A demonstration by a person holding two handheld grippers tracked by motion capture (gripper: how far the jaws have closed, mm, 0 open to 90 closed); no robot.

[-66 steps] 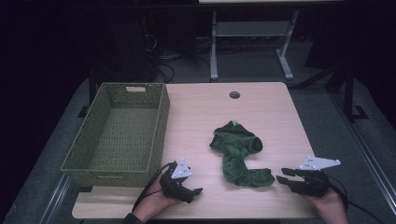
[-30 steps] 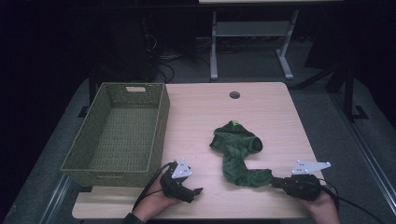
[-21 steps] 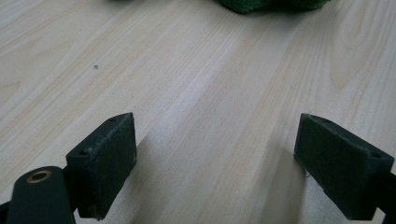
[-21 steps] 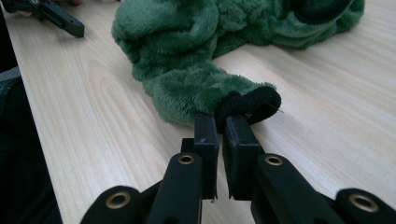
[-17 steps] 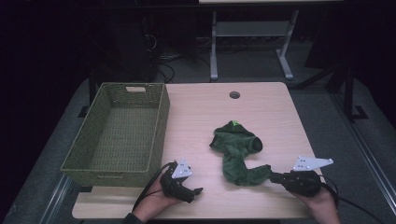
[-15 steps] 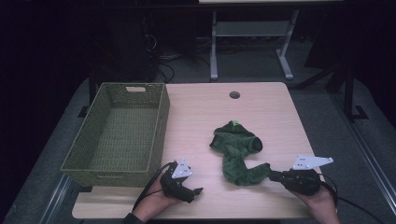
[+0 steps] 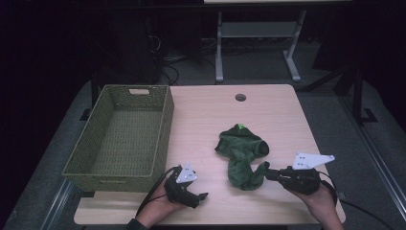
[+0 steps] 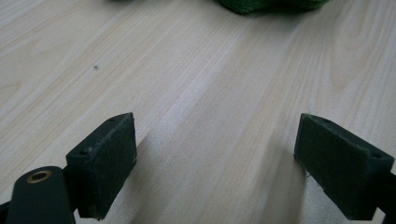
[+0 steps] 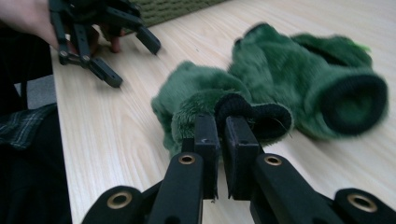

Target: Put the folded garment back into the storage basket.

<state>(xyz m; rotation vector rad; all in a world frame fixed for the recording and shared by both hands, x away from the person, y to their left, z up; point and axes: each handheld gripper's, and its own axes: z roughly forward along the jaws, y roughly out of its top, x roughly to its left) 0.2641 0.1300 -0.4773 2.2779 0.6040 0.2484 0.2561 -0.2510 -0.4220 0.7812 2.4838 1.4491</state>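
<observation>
Woven olive-green basket (image 7: 119, 132) stands on the left part of the pale wooden table (image 7: 206, 120), its long side running away from the person; its floor shows bare weave and nothing lies in it. On the right half of the table lie the fuzzy green socks (image 7: 242, 153), bunched in a loose heap, with black ribbed cuffs showing in the right gripper view (image 9: 299, 93). The right gripper (image 7: 268, 175) sits at the near right of the table, pointing left toward the heap. Its jaws are clenched nearly together on a black cuff edge of the near sock (image 9: 254, 114); in the right gripper view the cuff loops over the jaw tips and the fabric is pinched between the pads, with the rest of the heap lying just beyond the tips. The left gripper (image 7: 201, 195) rests low at the near edge of the table, just in front of the basket's near corner and well apart from the socks. Its jaws are released and stand wide, with bare wood between them in the left gripper view (image 8: 215, 154); the green heap shows only as a strip at the top edge of that view (image 8: 271, 4), clear of the pads.
</observation>
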